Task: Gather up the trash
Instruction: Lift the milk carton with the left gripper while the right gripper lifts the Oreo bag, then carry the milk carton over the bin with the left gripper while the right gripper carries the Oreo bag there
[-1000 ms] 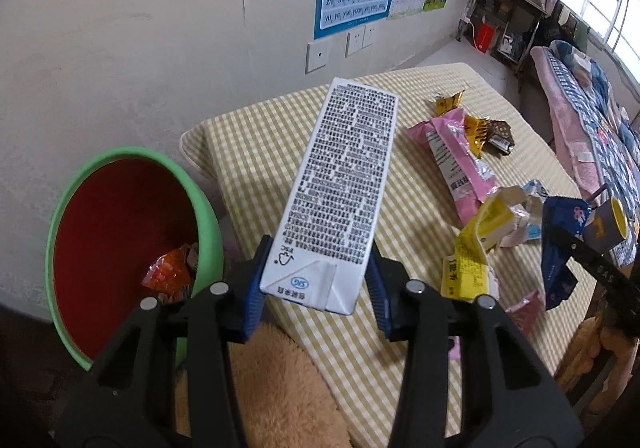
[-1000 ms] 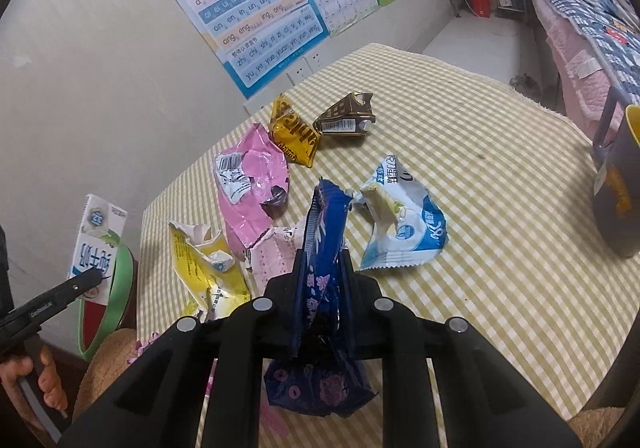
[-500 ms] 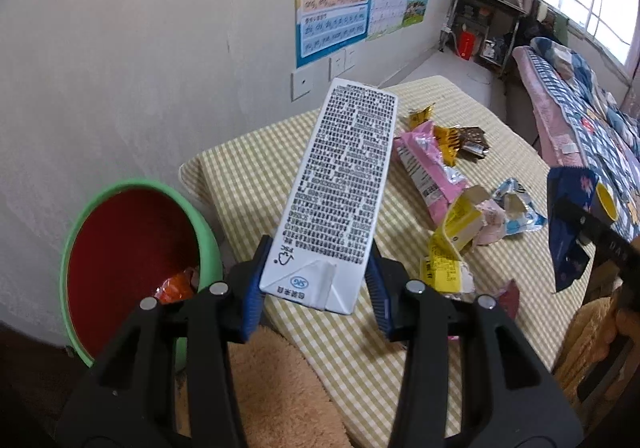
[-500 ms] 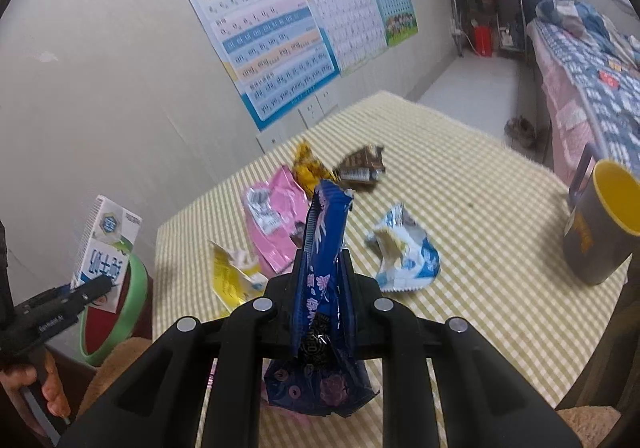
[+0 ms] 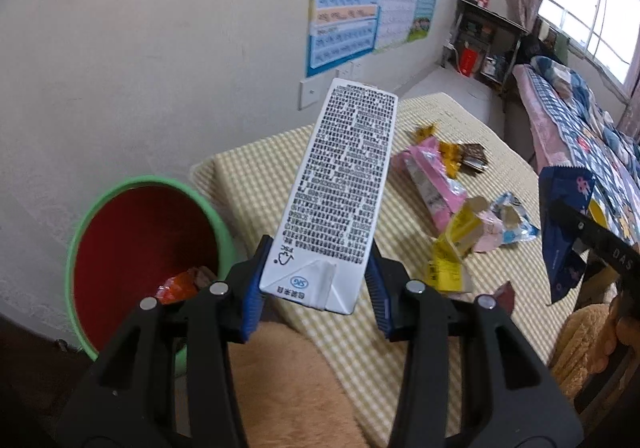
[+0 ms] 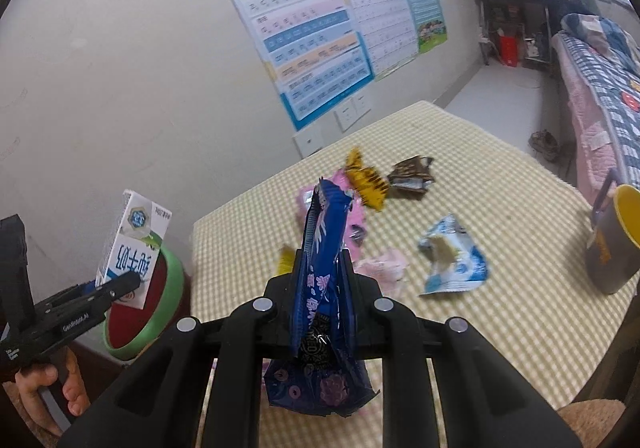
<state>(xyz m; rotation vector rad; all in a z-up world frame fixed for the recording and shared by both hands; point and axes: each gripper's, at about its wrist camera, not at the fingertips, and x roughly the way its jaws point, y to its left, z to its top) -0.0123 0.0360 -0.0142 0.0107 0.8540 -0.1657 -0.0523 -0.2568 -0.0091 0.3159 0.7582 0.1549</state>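
Table [image 5: 320, 328], checked yellow cloth over it, lies ahead of and below both pairs of fingers, and it is strewn with wrappers. Bin [image 5: 144, 248], green outside and red inside, stands off the table's end, down and to the left of the left gripper [image 5: 316, 284]; an orange wrapper [image 5: 176, 288] already lies in its bottom. That gripper's blue pads [image 5: 256, 296] are closed on the base of the milk carton [image 5: 340, 188], which rises tall and tilted forward between them. The right gripper [image 6: 322, 288] has its fingers pressed nearly together on the dark blue snack bag [image 6: 320, 288], whose crumpled tail hangs below them.

To drop the carton well, I judge the left gripper should travel left until the carton's whole length is over the red opening, then tip its top downward before the pads part; released too early, the long carton could catch the green rim and topple out. The blue bag is light and limp, so it wants to be low over the bin's mouth before release. Pink wrapper [image 5: 432, 184], yellow wrapper [image 5: 452, 248] and light blue wrapper [image 6: 452, 256] remain on the cloth.
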